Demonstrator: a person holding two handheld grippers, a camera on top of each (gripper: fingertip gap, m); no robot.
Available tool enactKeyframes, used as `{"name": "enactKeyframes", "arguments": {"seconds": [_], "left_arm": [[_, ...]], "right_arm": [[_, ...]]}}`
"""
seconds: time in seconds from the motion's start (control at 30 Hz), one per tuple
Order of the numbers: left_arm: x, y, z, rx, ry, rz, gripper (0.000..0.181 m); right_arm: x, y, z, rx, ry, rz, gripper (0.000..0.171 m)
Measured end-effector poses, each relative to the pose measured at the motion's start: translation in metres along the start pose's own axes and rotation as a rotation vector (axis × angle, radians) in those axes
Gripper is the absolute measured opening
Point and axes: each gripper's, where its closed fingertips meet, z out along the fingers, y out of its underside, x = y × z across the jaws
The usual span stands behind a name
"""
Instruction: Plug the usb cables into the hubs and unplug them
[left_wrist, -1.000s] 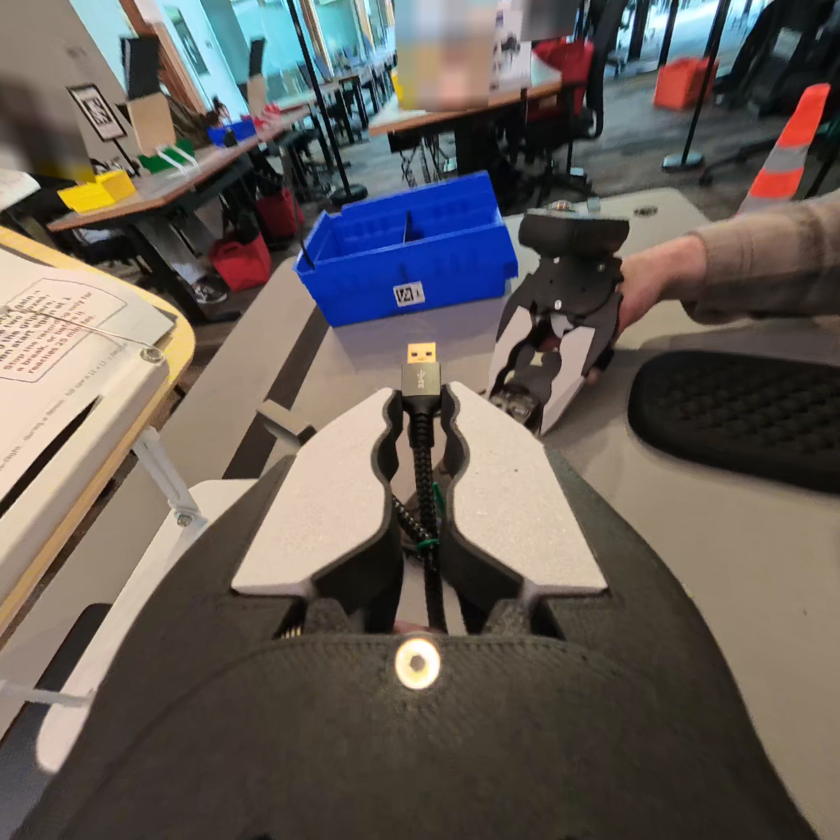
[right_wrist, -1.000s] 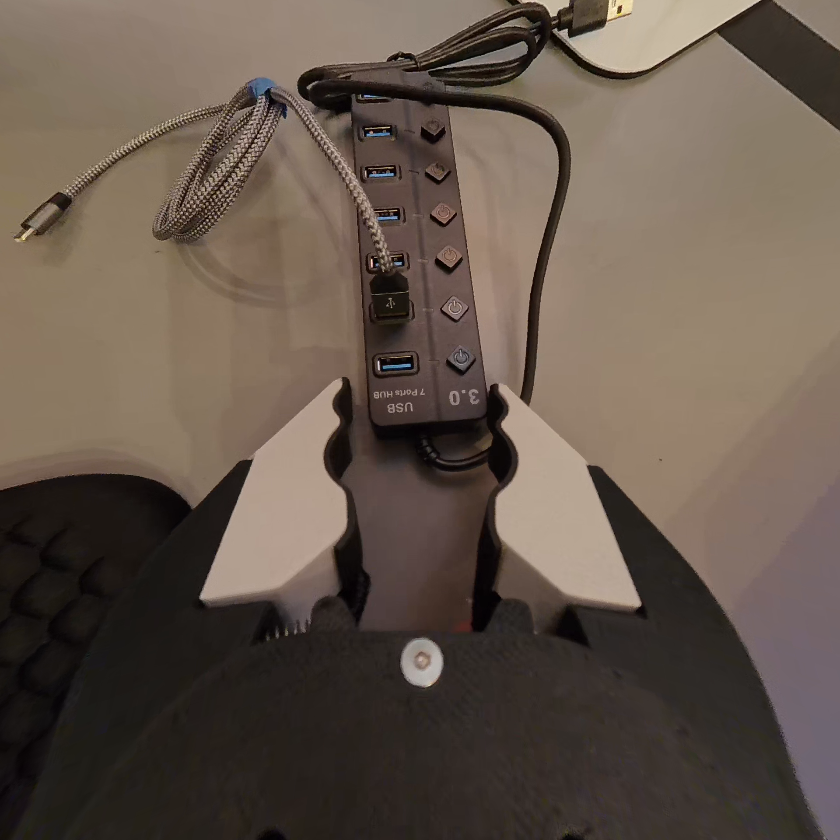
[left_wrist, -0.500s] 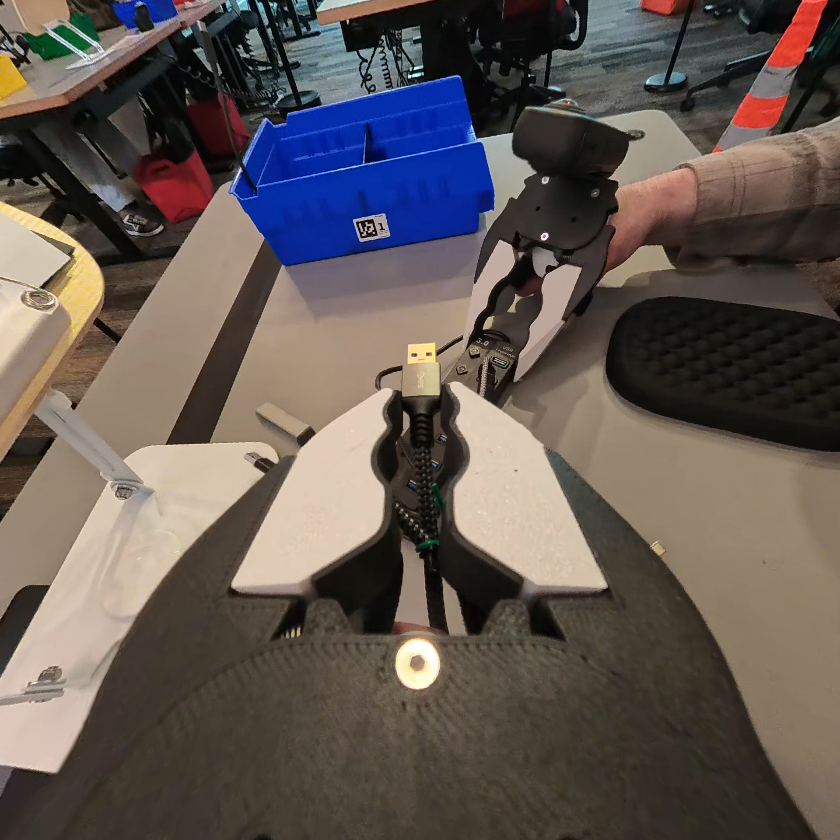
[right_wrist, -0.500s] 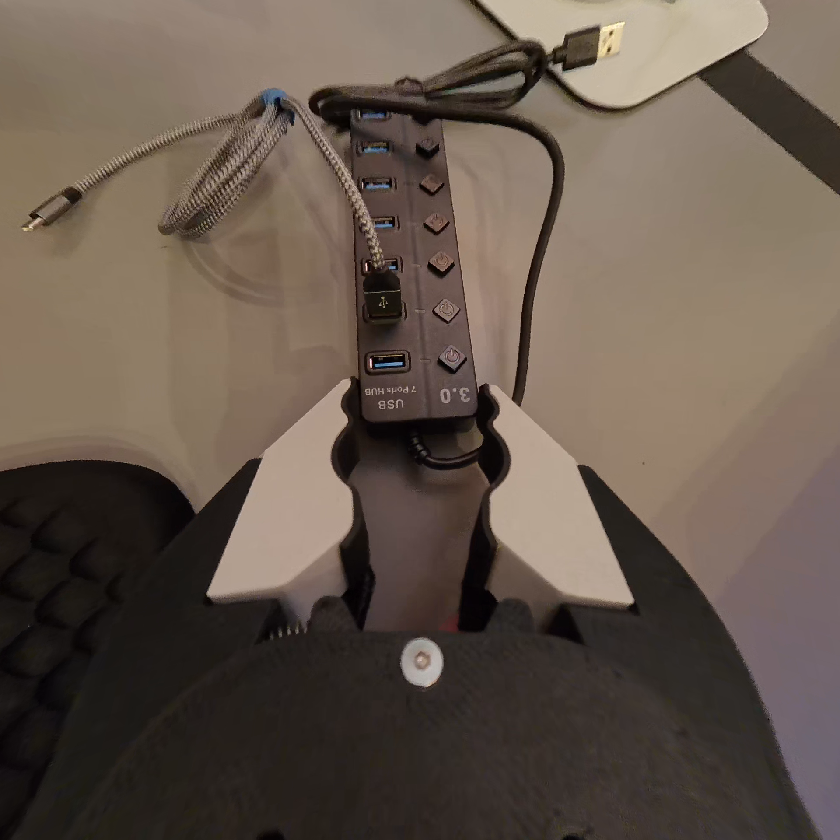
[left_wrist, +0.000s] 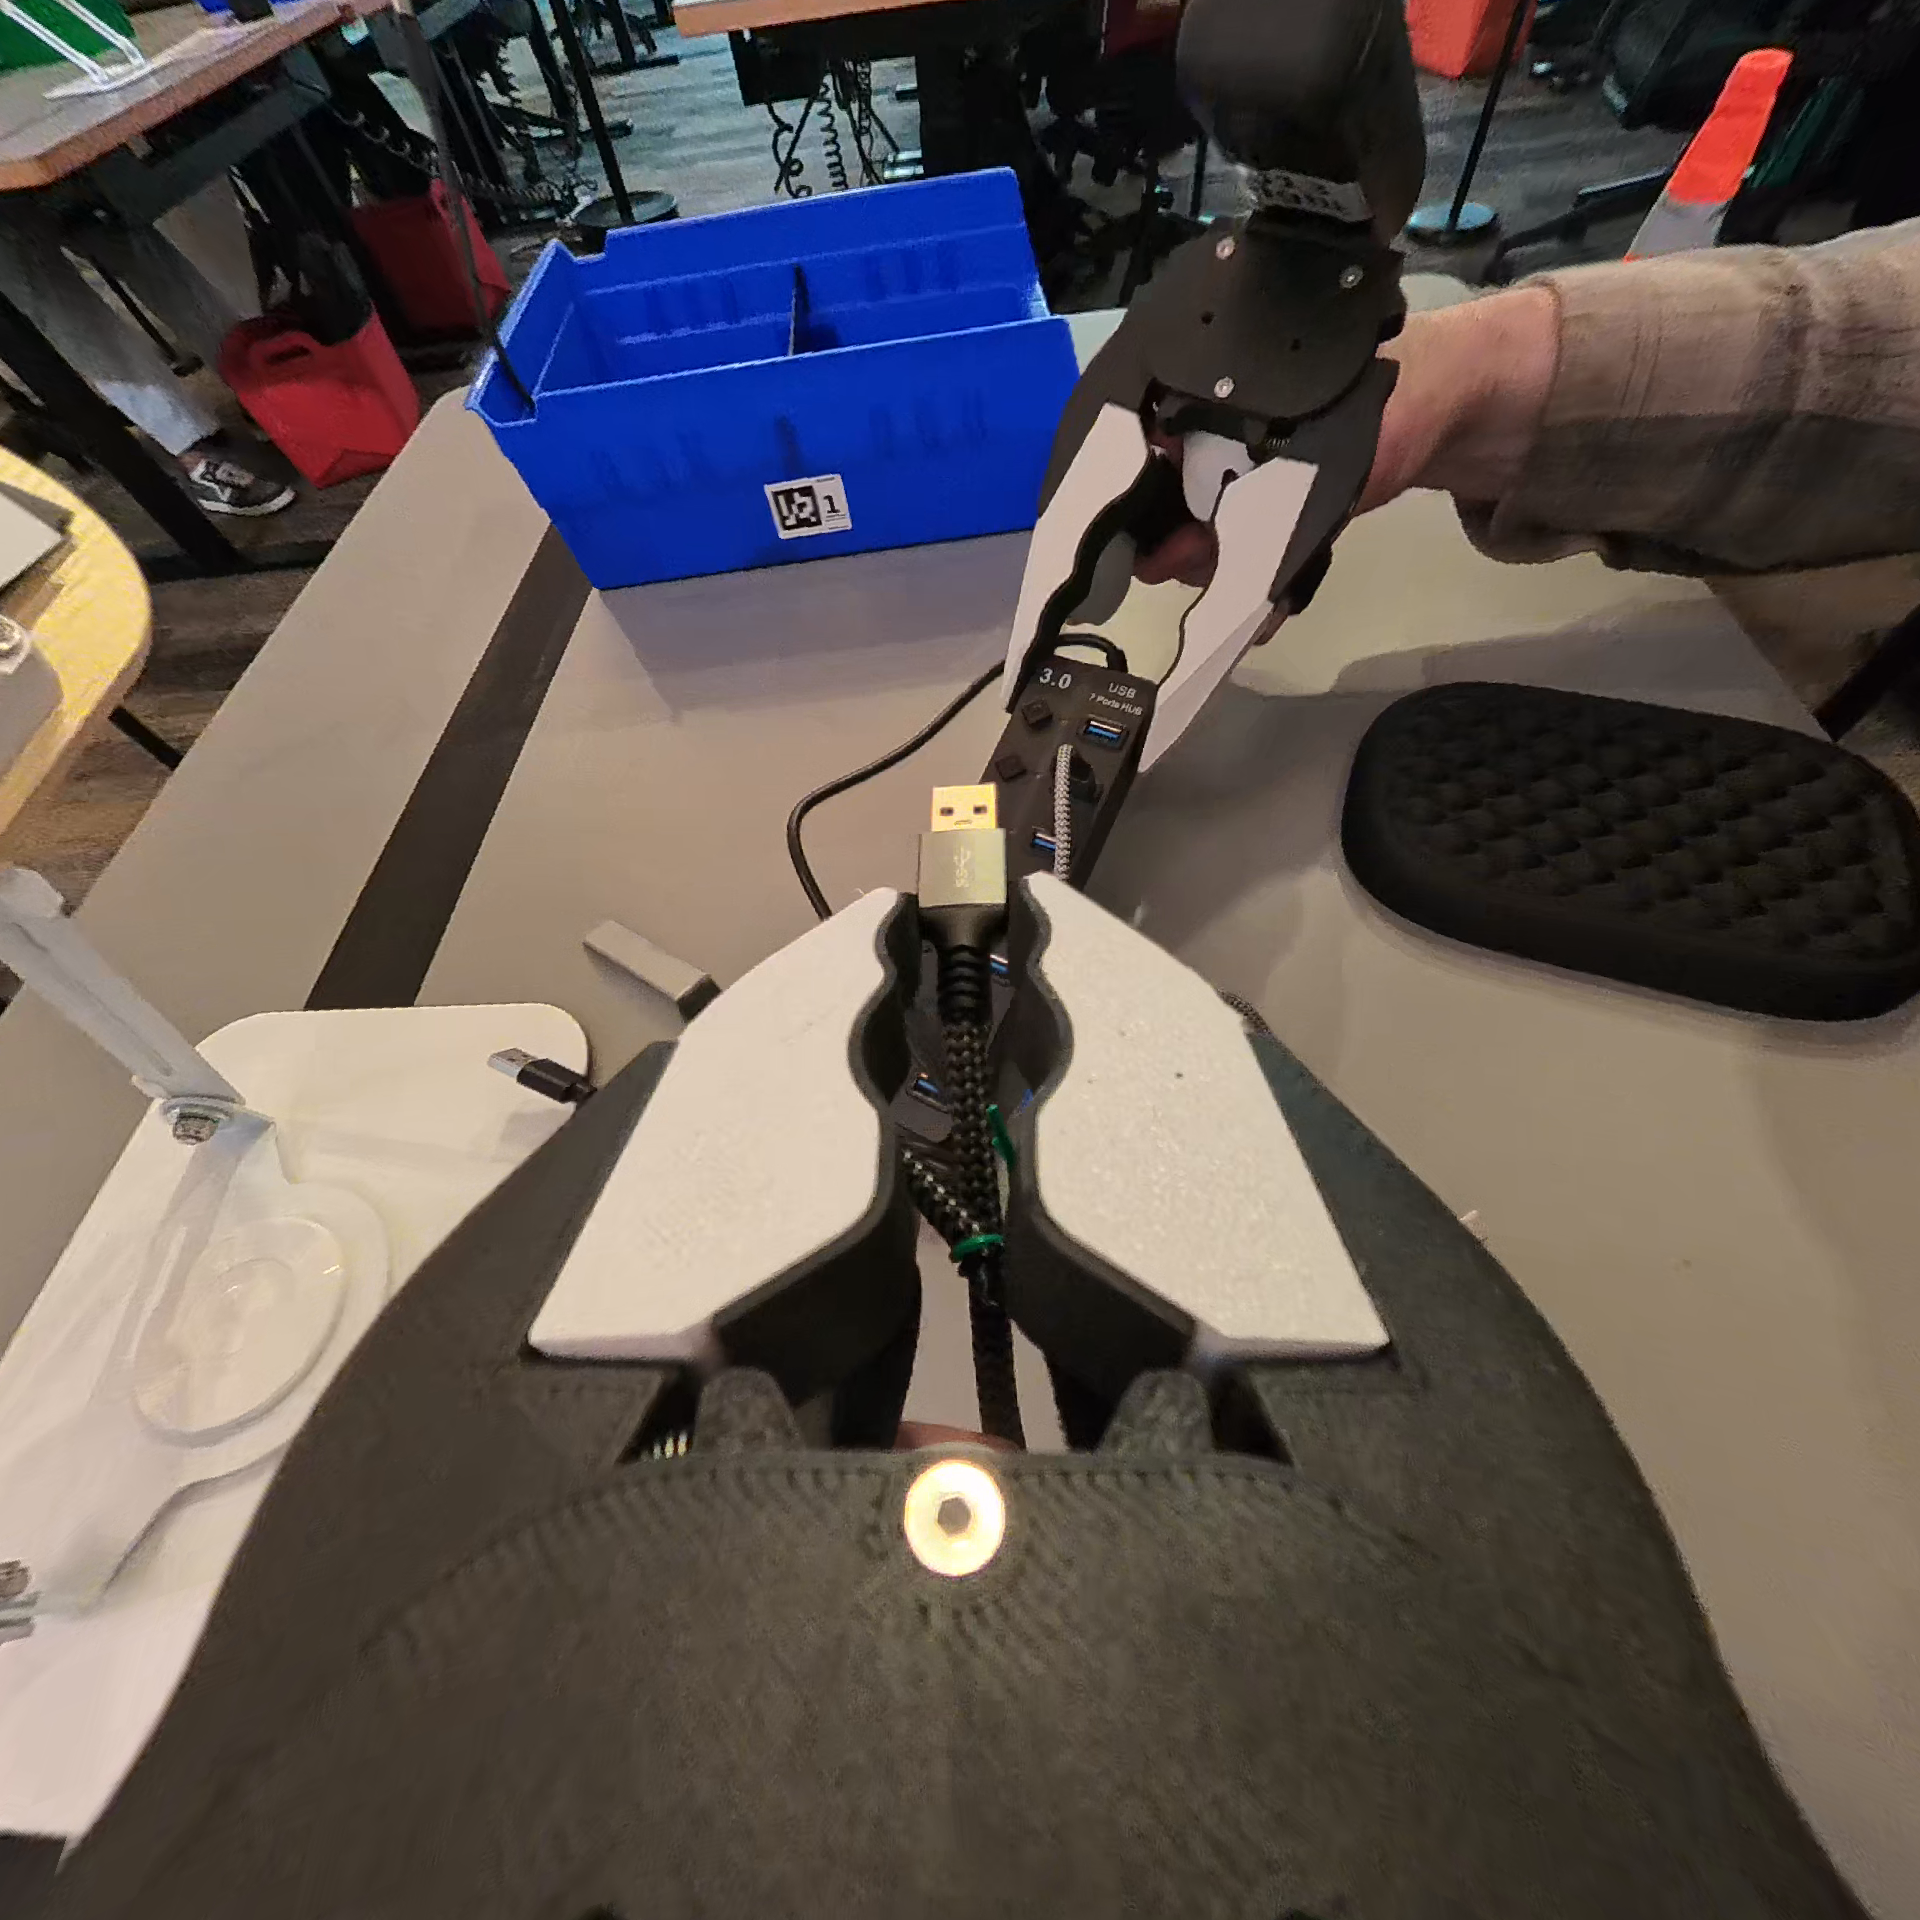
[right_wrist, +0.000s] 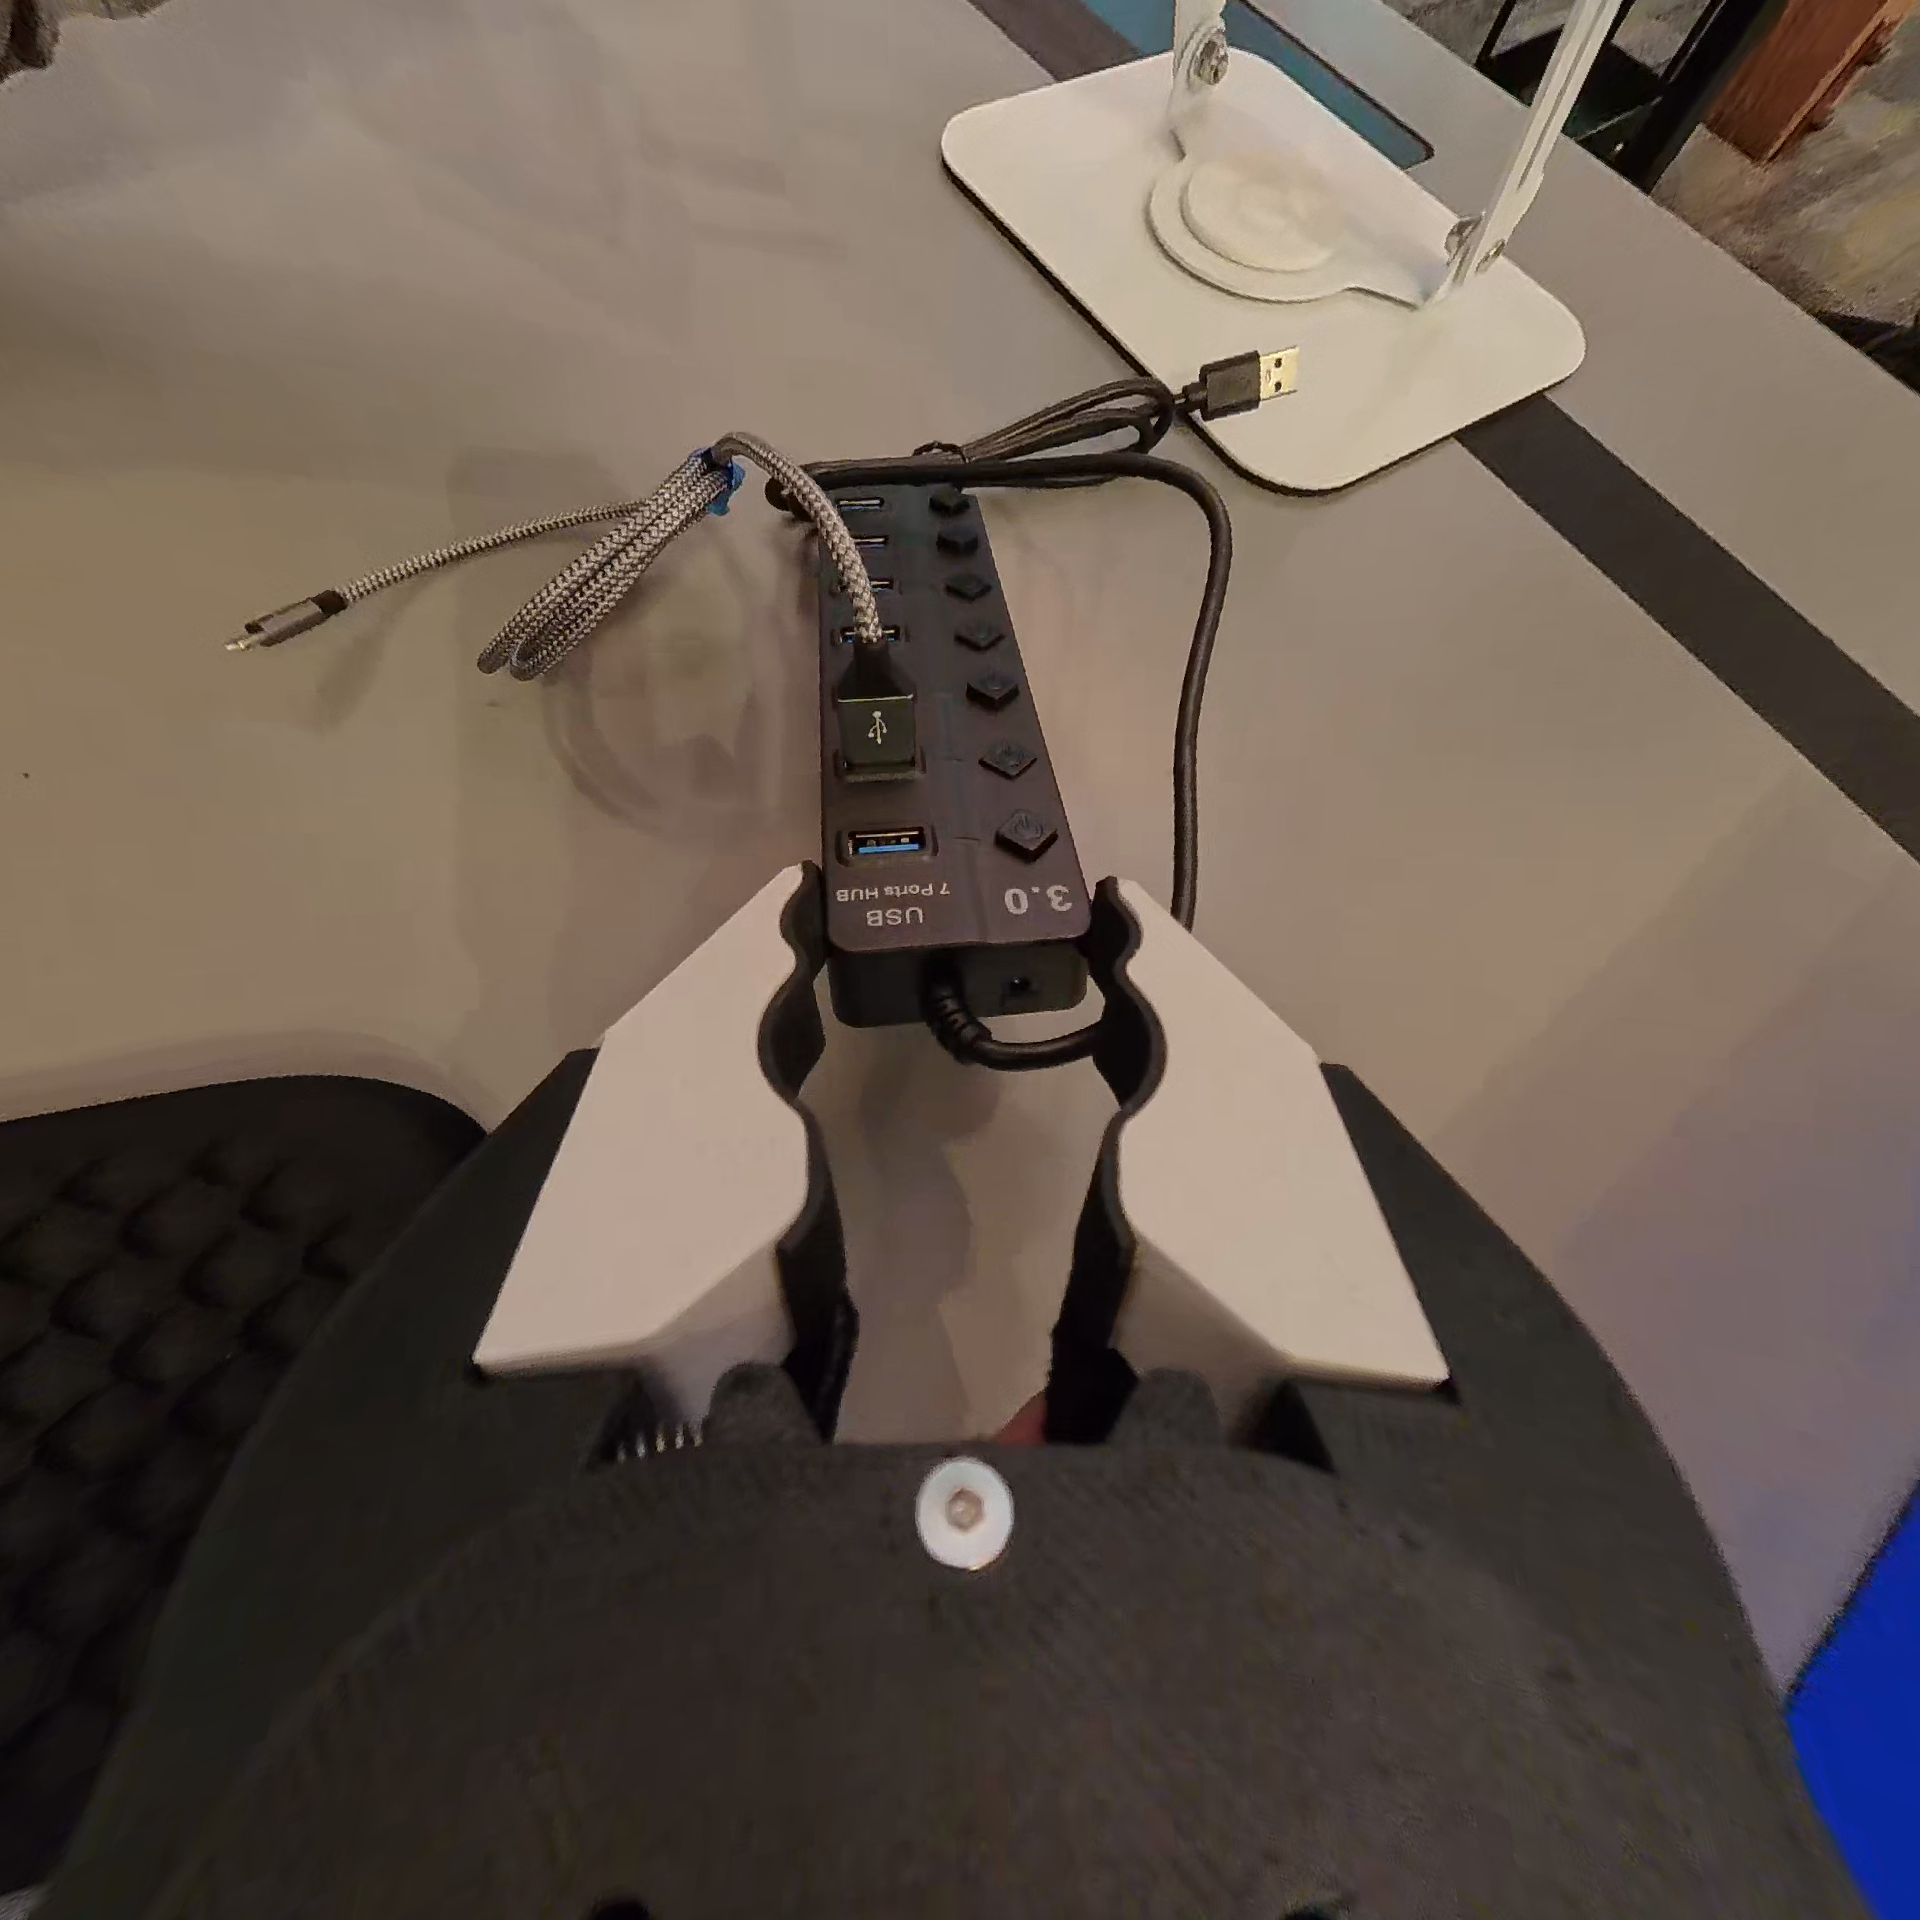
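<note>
My left gripper (left_wrist: 961, 904) is shut on a black braided USB cable (left_wrist: 977, 1122). Its grey plug with a gold tip (left_wrist: 964, 831) sticks out past the fingertips, above the table and short of the hub. The black multi-port USB hub (right_wrist: 935, 727) lies on the grey table and also shows in the left wrist view (left_wrist: 1075, 748). My right gripper (right_wrist: 956, 914) clamps the hub's near end between its fingertips; it shows in the left wrist view (left_wrist: 1117, 675) too. A grey braided cable (right_wrist: 582, 592) has its plug (right_wrist: 878, 727) in the second port from the near end.
The hub's own black cord loops right, its plug (right_wrist: 1247, 379) lying on a white stand base (right_wrist: 1455, 343). A blue bin (left_wrist: 790, 416) stands at the back of the table. A black mat (left_wrist: 1631, 852) lies at the right. A person's hand (left_wrist: 1455, 405) holds the right gripper. The tips of one gripper are about 15 cm away from the tips of the other.
My left gripper has tilted down and come nearer the hub with the plug. My right gripper has narrowed onto the hub's near end, and its view now looks along the hub at a lower angle.
</note>
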Motion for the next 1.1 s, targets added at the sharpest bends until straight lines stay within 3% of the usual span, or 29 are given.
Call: {"name": "enactKeyframes", "arguments": {"seconds": [0.27,0.57,0.67,0.77,0.87,1.0,1.1], "left_arm": [[0.005,0.015,0.006,-0.036,0.054,0.007,0.016],[0.009,0.015,0.014,-0.046,0.058,0.011,0.016],[0.009,0.012,0.015,-0.048,0.050,0.006,0.016],[0.007,0.008,0.011,-0.035,0.037,-0.016,0.016],[0.005,-0.002,0.007,-0.006,0.027,-0.067,0.016],[0.012,-0.018,0.008,0.021,0.039,-0.119,0.016],[0.021,-0.024,0.012,0.015,0.049,-0.118,0.016]], "right_arm": [[-0.015,0.027,0.014,-0.077,-0.064,0.016,0.050],[-0.020,0.046,0.024,-0.124,0.003,-0.030,0.050],[-0.022,0.047,0.018,-0.164,0.030,-0.069,0.066],[-0.027,0.045,-0.001,-0.225,0.091,-0.186,0.066],[-0.030,-0.006,-0.028,-0.165,0.290,-0.444,0.044],[-0.036,-0.106,-0.041,-0.027,0.670,-0.874,0.037],[-0.042,-0.135,-0.024,-0.026,0.778,-1.112,0.035]]}}
